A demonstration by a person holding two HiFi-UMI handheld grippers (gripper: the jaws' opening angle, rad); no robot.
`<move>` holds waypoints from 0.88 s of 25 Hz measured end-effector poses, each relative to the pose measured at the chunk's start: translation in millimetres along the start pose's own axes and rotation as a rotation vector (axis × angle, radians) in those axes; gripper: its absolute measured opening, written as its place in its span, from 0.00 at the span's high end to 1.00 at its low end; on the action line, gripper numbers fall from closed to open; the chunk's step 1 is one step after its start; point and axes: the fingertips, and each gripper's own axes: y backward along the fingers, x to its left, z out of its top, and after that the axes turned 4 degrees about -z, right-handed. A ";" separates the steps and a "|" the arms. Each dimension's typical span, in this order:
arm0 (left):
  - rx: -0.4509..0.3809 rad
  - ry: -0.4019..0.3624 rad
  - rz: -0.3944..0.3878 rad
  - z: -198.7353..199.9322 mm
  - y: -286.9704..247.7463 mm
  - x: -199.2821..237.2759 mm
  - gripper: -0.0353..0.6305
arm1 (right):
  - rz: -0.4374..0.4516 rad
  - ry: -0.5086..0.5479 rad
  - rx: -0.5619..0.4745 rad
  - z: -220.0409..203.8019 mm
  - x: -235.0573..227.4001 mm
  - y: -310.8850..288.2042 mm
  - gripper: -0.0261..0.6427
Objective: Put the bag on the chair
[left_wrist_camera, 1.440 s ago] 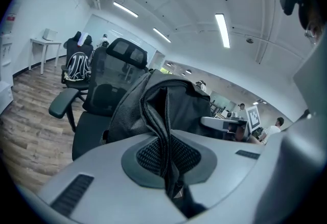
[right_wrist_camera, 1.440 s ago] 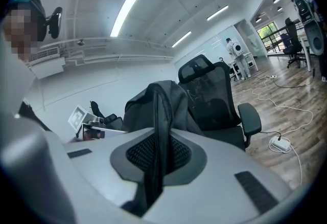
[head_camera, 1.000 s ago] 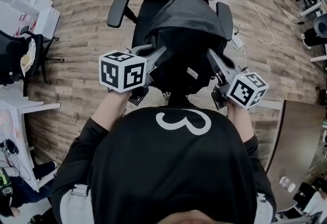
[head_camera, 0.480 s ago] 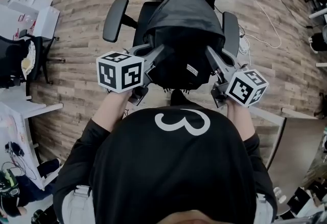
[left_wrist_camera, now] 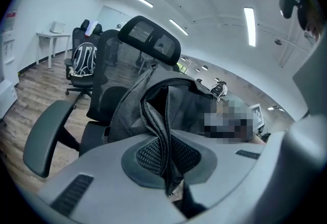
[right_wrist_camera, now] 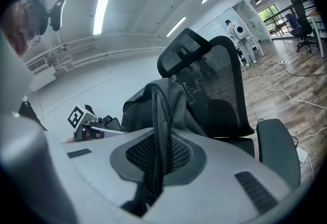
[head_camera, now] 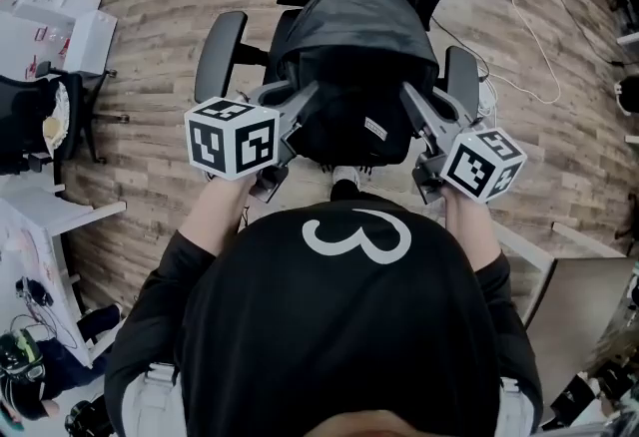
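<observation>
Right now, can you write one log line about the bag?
left tongs: shut on bag | right tongs: shut on bag | bag: over chair

The bag (head_camera: 354, 36) has been carried farther forward, reaching deeper over the chair (head_camera: 222, 51) than a second ago.

A grey-brown wood-plank floor (head_camera: 160, 86) carries everything. In the middle, towards the far side, stands a black office chair (head_camera: 220, 51) with a mesh back and padded armrests. To its right a thin white cable (head_camera: 539, 36) snakes over the planks. At the left edge stands a second black chair (head_camera: 45, 116), with white boxes (head_camera: 80, 31) at far left and a white table (head_camera: 85, 213) at near left.
</observation>
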 end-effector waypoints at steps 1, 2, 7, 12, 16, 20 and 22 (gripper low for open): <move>0.003 -0.001 0.007 2.7 -4.4 5.2 0.91 | 0.002 0.002 0.001 1.9 -4.6 -6.4 0.90; 0.007 0.000 0.014 5.6 -8.6 10.6 0.91 | 0.003 0.006 0.002 3.7 -8.7 -12.6 0.90; 0.015 -0.008 0.036 25.8 -22.6 31.1 0.91 | 0.001 0.012 0.017 17.8 -22.7 -38.3 0.90; 0.026 -0.008 0.038 47.0 -32.6 50.2 0.91 | -0.019 0.032 0.028 33.3 -32.4 -62.7 0.90; 0.042 -0.011 0.020 46.7 -42.8 66.0 0.91 | -0.053 0.025 0.029 27.6 -42.3 -76.8 0.90; 0.067 -0.013 0.003 52.4 -52.4 82.7 0.91 | -0.106 0.037 0.032 28.7 -51.3 -94.6 0.90; 0.077 -0.019 -0.003 53.8 -58.8 87.5 0.91 | -0.129 0.047 0.034 29.6 -57.5 -100.0 0.90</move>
